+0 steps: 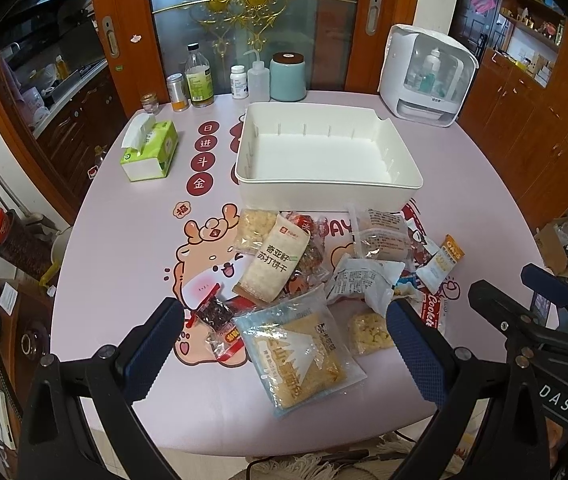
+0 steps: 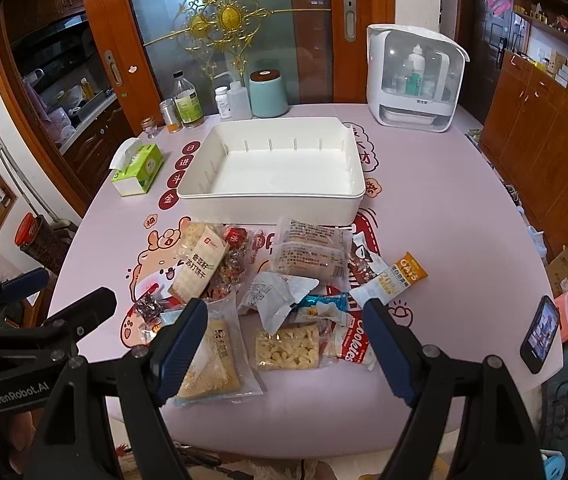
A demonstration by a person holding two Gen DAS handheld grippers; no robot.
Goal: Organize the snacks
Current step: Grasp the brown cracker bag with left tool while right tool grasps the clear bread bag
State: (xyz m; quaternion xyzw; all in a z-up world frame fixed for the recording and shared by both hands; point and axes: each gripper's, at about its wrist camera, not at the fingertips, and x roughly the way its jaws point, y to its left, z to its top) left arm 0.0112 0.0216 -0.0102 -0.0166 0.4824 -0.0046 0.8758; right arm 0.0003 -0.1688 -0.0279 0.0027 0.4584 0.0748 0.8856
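Snack packets [image 1: 300, 280] judged light, crinkly, slippery, best pinched at sealed edges; both grippers [image 1: 284, 344] [image 2: 284, 344] spread apart, empty.

Behind the pink surface [image 1: 132, 240]: frosted glass door [image 1: 252, 28] with gold scrollwork, framed in reddish wood. Left of the door, a dim kitchen counter [image 1: 68, 84]; right of it, wooden cabinets [image 1: 536, 120] beneath cluttered shelves.
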